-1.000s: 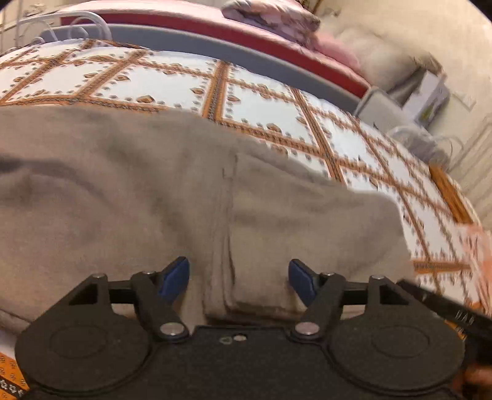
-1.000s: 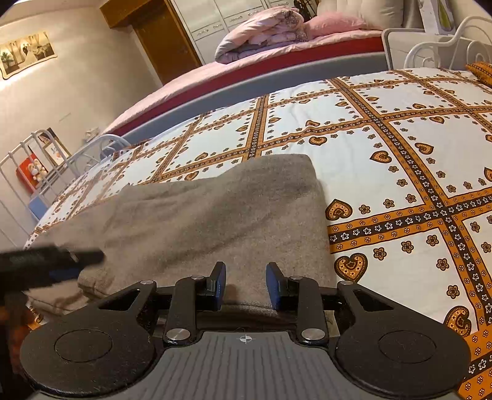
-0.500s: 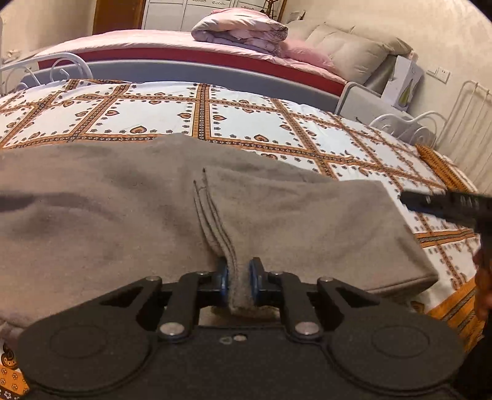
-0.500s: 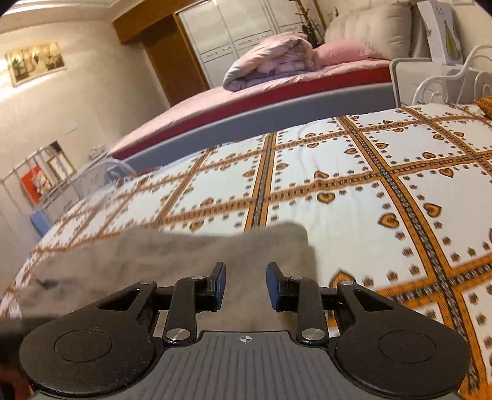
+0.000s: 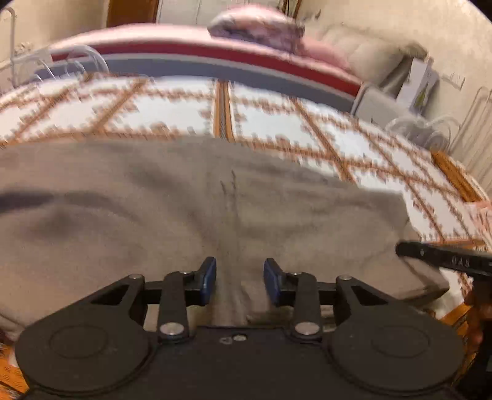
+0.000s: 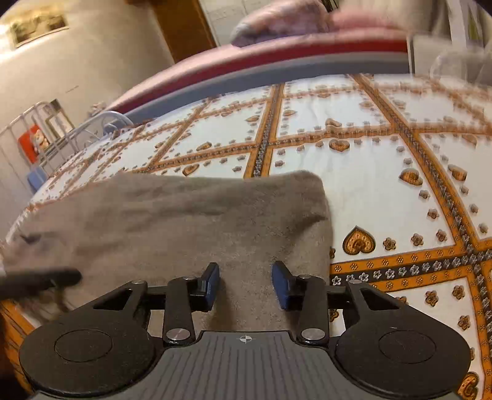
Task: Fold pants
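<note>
Grey-brown pants (image 5: 172, 212) lie flat on a bed with a white and orange heart-patterned cover (image 5: 172, 107). In the left wrist view my left gripper (image 5: 240, 280) is open, its blue pads on either side of a fabric ridge at the near edge. In the right wrist view the pants (image 6: 184, 221) end in a rounded corner at the right. My right gripper (image 6: 246, 283) is open over the pants' near edge, with cloth between the pads but not pinched. The other gripper shows as a dark bar at each frame's side.
A second bed with a red mattress and pink bedding (image 6: 276, 27) runs along the back. White metal bed rails (image 6: 40, 135) stand at the left, and a white rail and a box (image 5: 418, 83) at the right. The bed cover (image 6: 399, 190) stretches right of the pants.
My left gripper, shut on a fold of the pants half a second ago, has opened and the fabric lies flatter. My right gripper has opened wider. Both views shifted and are blurred.
</note>
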`<state>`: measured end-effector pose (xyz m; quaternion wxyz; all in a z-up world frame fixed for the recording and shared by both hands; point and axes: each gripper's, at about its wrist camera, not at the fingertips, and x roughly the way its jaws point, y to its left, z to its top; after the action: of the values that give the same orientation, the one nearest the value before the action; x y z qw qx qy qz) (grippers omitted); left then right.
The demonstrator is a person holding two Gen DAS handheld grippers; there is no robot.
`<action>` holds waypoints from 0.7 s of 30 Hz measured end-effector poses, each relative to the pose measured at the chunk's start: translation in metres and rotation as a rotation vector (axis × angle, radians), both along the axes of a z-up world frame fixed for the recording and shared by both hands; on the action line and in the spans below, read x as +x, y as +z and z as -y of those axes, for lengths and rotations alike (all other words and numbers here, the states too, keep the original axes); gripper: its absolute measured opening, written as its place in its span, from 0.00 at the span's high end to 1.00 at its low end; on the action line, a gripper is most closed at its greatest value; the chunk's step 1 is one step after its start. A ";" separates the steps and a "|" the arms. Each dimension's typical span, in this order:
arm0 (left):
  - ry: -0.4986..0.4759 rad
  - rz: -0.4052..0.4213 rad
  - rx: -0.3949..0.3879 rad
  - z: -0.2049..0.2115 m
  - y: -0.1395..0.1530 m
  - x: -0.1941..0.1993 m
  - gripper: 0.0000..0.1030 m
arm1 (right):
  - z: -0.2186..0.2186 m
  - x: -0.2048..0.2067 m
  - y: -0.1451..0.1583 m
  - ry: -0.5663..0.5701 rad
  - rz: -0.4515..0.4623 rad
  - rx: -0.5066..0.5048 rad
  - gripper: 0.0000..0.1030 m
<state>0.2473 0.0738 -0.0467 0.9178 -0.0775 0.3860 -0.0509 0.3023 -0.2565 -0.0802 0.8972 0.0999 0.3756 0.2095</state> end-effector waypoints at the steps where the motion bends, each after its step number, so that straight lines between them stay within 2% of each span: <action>1: 0.014 0.016 0.002 -0.010 0.006 -0.007 0.72 | -0.001 -0.003 0.005 -0.002 0.002 -0.006 0.61; 4: 0.080 0.039 0.011 -0.050 0.015 -0.029 0.51 | 0.000 -0.015 0.018 0.016 0.041 0.047 0.61; 8: 0.217 0.021 0.042 -0.106 0.019 -0.054 0.52 | -0.007 -0.025 0.020 0.029 0.065 0.045 0.61; 13: 0.370 0.006 0.054 -0.155 0.023 -0.073 0.52 | -0.028 -0.033 0.018 0.045 0.076 0.026 0.61; 18: 0.488 -0.033 -0.077 -0.219 0.011 -0.076 0.52 | -0.037 -0.045 0.025 0.076 0.131 0.002 0.60; 20: 0.509 -0.046 -0.146 -0.241 0.001 -0.072 0.52 | -0.038 -0.047 0.023 0.074 0.126 -0.003 0.55; 21: 0.516 -0.038 -0.206 -0.252 -0.003 -0.070 0.52 | -0.038 -0.048 0.022 0.069 0.122 -0.003 0.52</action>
<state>0.1770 0.3260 -0.0502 0.8802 -0.2672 0.3636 0.1471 0.2539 -0.2186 -0.0579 0.9110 0.0726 0.3236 0.2453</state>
